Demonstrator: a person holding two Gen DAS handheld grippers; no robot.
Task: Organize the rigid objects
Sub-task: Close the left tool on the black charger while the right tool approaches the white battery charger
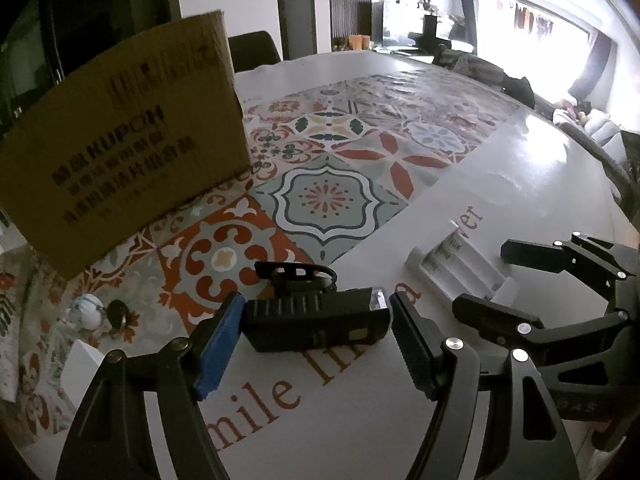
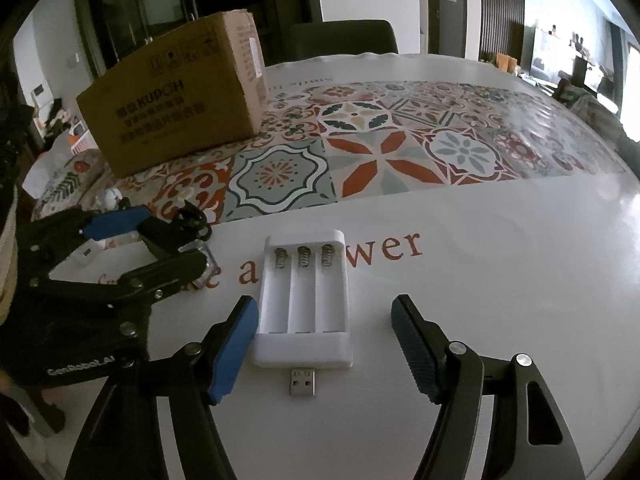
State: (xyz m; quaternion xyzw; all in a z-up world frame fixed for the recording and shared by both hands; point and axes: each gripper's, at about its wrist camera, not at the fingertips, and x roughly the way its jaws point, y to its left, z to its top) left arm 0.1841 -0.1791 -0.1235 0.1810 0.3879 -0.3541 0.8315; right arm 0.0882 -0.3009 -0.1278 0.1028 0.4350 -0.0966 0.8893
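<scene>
I'm straddling the battery charger (image 2: 305,300) with my right gripper (image 2: 322,344), jaws apart, its long axis running straight ahead; left gripper (image 1: 316,340) is bracketing the black device (image 1: 316,316), also unclamped.

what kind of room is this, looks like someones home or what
Most likely a home dining or living area: a table under a patterned tile-print cloth, a dark chair pushed up behind it, and a sofa by a bright window.
</scene>
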